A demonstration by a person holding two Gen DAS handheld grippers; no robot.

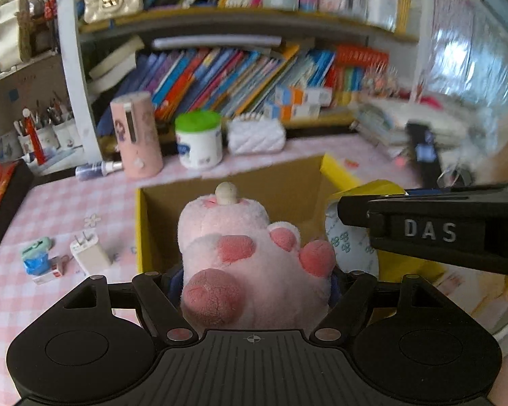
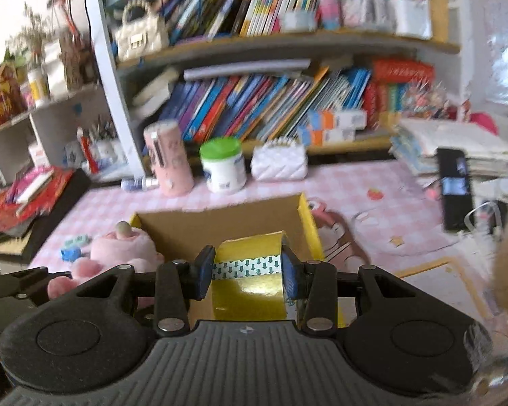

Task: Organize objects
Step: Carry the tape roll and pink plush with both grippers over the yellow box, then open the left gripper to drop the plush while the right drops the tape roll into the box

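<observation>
On the pink checked table [image 1: 67, 203], a white plug adapter [image 1: 89, 252] and a small blue item [image 1: 37, 262] lie left of the open yellow cardboard box [image 2: 220, 226]. The left gripper [image 1: 254, 280] is clamped on a pink plush paw [image 1: 254, 260] held over the box's near left part. Beside it, the right gripper [image 2: 249, 272] squeezes a roll of yellow tape [image 2: 250, 277] above the box's near right part. What lies in the box is hidden. Behind the box stand a pink cylinder [image 2: 167, 159], a green-lidded tub [image 2: 223, 164] and a white quilted pouch [image 2: 279, 162].
</observation>
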